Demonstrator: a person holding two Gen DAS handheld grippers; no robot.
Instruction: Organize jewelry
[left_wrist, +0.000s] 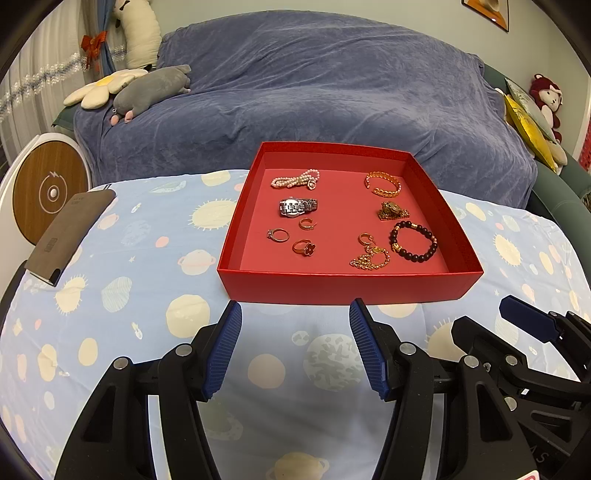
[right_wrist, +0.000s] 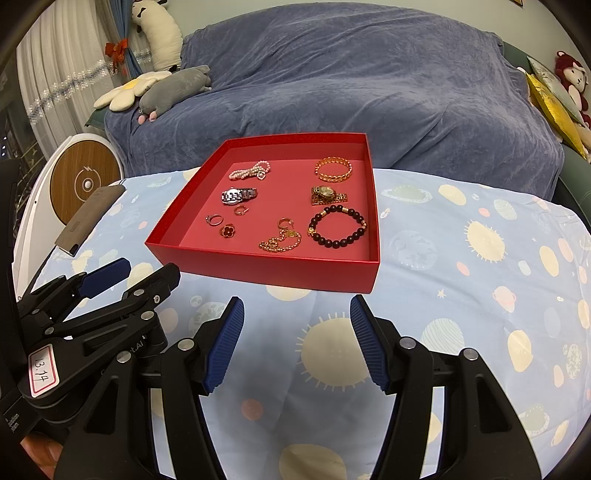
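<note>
A planet-print sheet covers the counter, with a blue-draped sofa behind. Lowest in each frame, the left tongs and right tongs hang spread and empty just short of the red tray, probably poised before a first pick. Beyond them, mid-frame, the jewelry lies in the tray in loose groups: rings and a silver watch on the left, a gold chain and bead bracelet on the right, pearls and a bangle farthest back, so sorting looks largely done.
</note>
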